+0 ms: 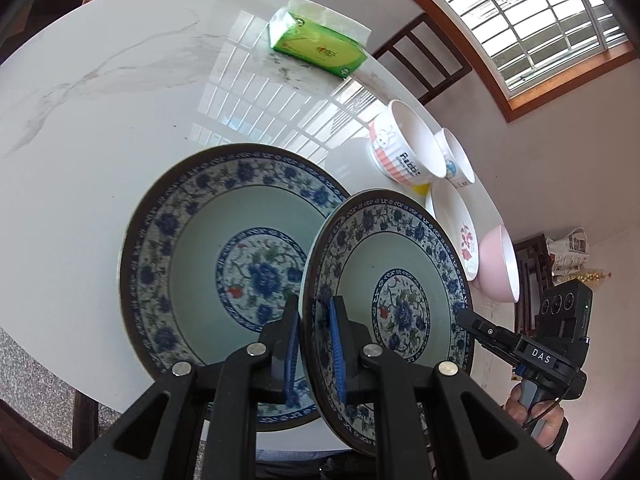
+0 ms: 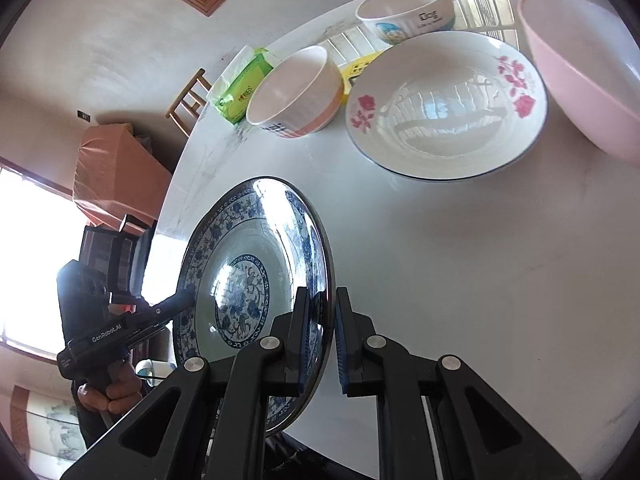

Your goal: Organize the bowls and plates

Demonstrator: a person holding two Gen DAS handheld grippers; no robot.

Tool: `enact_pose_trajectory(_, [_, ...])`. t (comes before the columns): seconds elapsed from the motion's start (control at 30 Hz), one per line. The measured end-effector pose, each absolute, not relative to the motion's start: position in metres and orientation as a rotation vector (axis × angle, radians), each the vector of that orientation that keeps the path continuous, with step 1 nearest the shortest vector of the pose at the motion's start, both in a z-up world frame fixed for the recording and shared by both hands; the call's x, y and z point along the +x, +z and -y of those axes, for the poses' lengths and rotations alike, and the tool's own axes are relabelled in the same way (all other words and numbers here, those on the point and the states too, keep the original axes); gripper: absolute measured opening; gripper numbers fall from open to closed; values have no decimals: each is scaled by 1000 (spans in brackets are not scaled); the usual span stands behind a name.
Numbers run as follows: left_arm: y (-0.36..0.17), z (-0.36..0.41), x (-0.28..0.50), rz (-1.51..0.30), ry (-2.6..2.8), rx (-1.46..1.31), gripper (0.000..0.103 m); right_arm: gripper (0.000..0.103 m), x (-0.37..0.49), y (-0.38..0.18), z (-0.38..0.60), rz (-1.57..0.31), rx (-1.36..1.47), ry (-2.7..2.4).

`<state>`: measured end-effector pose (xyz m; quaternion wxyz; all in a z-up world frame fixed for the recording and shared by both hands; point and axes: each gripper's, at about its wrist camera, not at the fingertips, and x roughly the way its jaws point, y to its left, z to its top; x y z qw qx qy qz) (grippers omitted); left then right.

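Pinching smaller plate [image 1: 404,300] rim, left claw [image 1: 316,344], right claw [image 2: 322,344] opposite

Larger blue-patterned plate [image 1: 224,248]: right part hidden behind held smaller plate [image 1: 404,296]. Yellow item [image 2: 358,68] mostly hidden behind bowls, unidentifiable. Pink bowl [image 2: 584,76] cut off at frame edge. Bowl lettering blurred, unreadable.
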<state>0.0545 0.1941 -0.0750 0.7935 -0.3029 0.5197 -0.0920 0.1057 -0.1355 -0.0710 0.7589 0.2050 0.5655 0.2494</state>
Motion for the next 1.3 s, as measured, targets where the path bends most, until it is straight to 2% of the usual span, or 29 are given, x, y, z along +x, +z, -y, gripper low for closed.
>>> enact_pose_trajectory(0.47, [-89,-247,48,-1121,-106,-697,15,13,125,-76,67,-1284,368,595])
enact_pose_trajectory(1.3, [-89,-264,50,-1117,-60,-646,16,14,126,-83,42,-1316,315,607])
